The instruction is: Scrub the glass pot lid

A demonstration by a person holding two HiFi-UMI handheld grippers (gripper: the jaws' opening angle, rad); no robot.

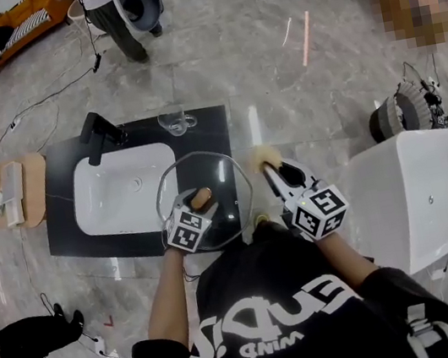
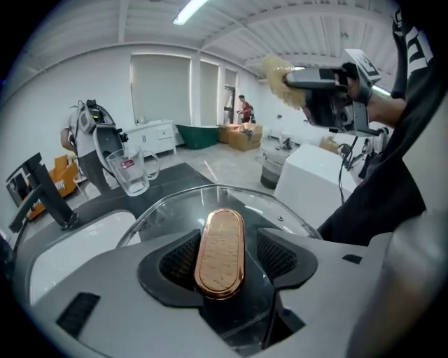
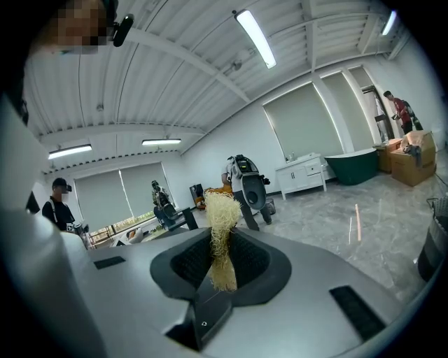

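The glass pot lid point(image 1: 216, 173) lies over the right part of the black counter, its oval wooden handle point(image 1: 200, 196) facing up. My left gripper point(image 1: 200, 204) straddles that handle point(image 2: 220, 252). In the left gripper view the left pad lies close against the handle, and a narrow gap shows at the right pad point(image 2: 280, 255). My right gripper point(image 1: 272, 170) hangs to the right of the lid, clear of the glass, shut on a straw-coloured fibre scrubber point(image 3: 222, 234). The scrubber point(image 1: 265, 156) sticks out past its fingertips.
A white sink point(image 1: 123, 191) sits in the black counter point(image 1: 67, 236), with a black faucet point(image 1: 100, 135) behind it and a glass pitcher point(image 1: 176, 123) at the back edge. A white tub point(image 1: 423, 190) stands at the right. Cables cross the floor, and a person point(image 1: 114, 17) stands far back.
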